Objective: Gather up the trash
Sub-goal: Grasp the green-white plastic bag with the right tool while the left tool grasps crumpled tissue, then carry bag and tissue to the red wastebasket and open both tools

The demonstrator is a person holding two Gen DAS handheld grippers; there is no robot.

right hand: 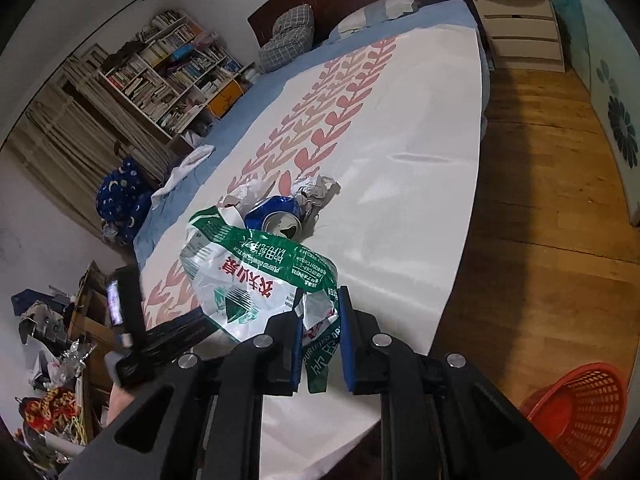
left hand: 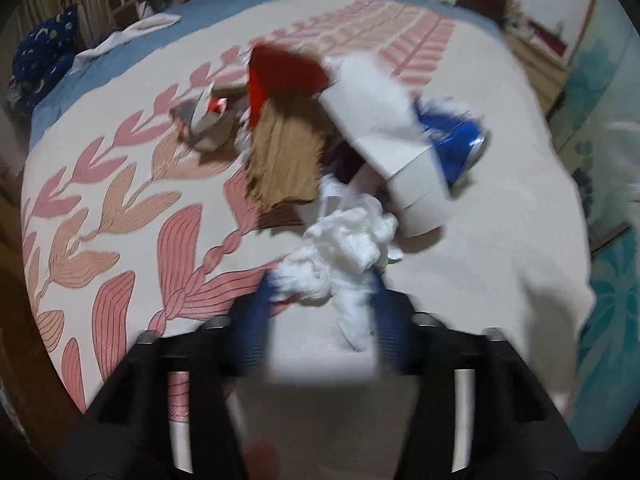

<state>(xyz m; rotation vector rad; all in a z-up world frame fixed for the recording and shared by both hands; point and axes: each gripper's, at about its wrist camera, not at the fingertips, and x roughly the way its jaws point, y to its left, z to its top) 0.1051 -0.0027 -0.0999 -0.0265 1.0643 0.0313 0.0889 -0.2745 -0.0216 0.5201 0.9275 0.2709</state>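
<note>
In the blurred left wrist view my left gripper is shut on a crumpled white tissue wad, just in front of a trash pile on the bed: brown cardboard, a red piece, a white paper box and a crushed blue can. In the right wrist view my right gripper is shut on a green-and-white plastic wrapper held above the bed's near end. Beyond it lie the blue can and crumpled paper.
The bed has a white cover with a pink leaf pattern. A red plastic basket stands on the wooden floor at the lower right. A nightstand is at the far right, a bookshelf at the left.
</note>
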